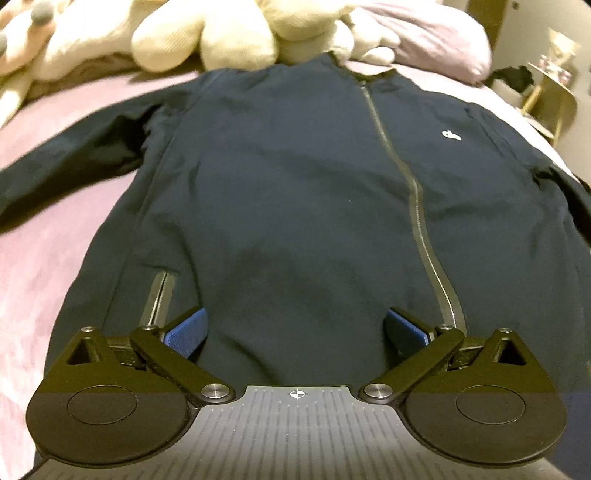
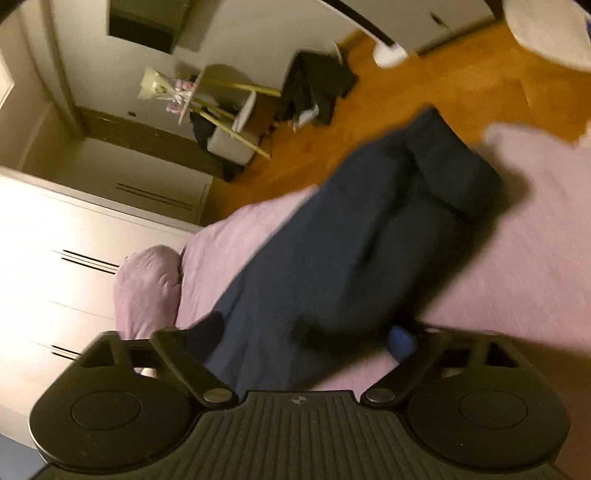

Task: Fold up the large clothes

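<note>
Here the navy jacket [image 1: 295, 177] lies flat beneath the released left hand-held gripper [image 1: 295, 328]; the right hand-held gripper's [image 2: 306, 339] grip is unclear.

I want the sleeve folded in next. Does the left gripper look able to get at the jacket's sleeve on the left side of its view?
Probably yes. The left gripper is open over the jacket near its hem, and the sleeve lies spread on the pink bedcover with nothing on it. The plush toys sit farther back.

A bed [image 1: 55, 258] in pink sheets carries a navy jacket [image 1: 295, 166] spread flat ahead of the left gripper's fingers, plush toys [image 1: 207, 33] beyond.
</note>
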A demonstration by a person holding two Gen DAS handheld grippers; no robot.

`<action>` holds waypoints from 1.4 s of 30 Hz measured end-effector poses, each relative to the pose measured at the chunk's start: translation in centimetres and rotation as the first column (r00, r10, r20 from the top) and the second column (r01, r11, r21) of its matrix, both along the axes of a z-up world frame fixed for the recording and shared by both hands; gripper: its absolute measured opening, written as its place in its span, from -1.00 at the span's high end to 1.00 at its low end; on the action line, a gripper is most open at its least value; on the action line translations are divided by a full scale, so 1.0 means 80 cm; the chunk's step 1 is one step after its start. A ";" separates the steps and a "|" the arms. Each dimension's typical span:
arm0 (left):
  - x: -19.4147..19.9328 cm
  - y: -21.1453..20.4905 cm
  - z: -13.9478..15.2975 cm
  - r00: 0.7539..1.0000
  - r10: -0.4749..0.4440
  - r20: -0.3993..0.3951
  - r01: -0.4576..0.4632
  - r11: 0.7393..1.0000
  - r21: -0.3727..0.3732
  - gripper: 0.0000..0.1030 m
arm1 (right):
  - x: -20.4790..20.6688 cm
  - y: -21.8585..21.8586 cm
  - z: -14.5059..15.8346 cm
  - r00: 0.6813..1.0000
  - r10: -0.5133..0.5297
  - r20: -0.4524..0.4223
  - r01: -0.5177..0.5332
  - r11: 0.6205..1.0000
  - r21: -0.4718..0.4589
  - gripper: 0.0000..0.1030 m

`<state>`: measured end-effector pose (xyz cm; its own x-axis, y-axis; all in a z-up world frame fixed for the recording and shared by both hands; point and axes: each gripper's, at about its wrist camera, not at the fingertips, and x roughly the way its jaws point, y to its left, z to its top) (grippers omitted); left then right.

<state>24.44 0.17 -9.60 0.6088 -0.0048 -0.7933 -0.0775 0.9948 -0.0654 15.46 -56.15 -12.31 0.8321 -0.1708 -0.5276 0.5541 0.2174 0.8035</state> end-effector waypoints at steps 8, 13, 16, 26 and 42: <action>0.003 0.013 -0.004 0.997 -0.073 -0.008 0.073 0.997 -0.023 -1.00 | 0.016 -0.025 -0.017 0.993 -0.074 -0.092 0.071 0.997 -0.034 0.68; -0.001 0.021 0.019 0.999 -0.041 0.017 0.042 0.999 -0.005 -1.00 | 0.066 0.036 0.077 0.974 -0.002 -0.228 -0.095 0.905 -0.414 0.74; -0.005 0.037 0.041 0.996 -0.027 0.087 0.032 0.998 -0.055 -1.00 | 0.117 0.138 0.138 0.942 0.167 -0.291 -0.327 0.650 -0.686 0.74; 0.057 0.070 0.066 0.989 -0.028 0.148 0.065 0.966 -0.252 -1.00 | 0.252 0.474 0.018 0.525 0.423 -0.739 -0.731 -0.221 -0.646 0.69; 0.220 -0.024 0.006 0.988 -0.156 0.019 0.136 0.792 -0.596 -0.44 | 0.160 0.359 0.078 0.626 0.735 -0.261 -0.733 0.440 -0.518 -0.52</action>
<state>42.01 -1.71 -9.11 0.5393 -0.5672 -0.6224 0.0541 0.7609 -0.6466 28.26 -27.45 -6.09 0.7863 0.2648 -0.5582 -0.0268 0.9172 0.3975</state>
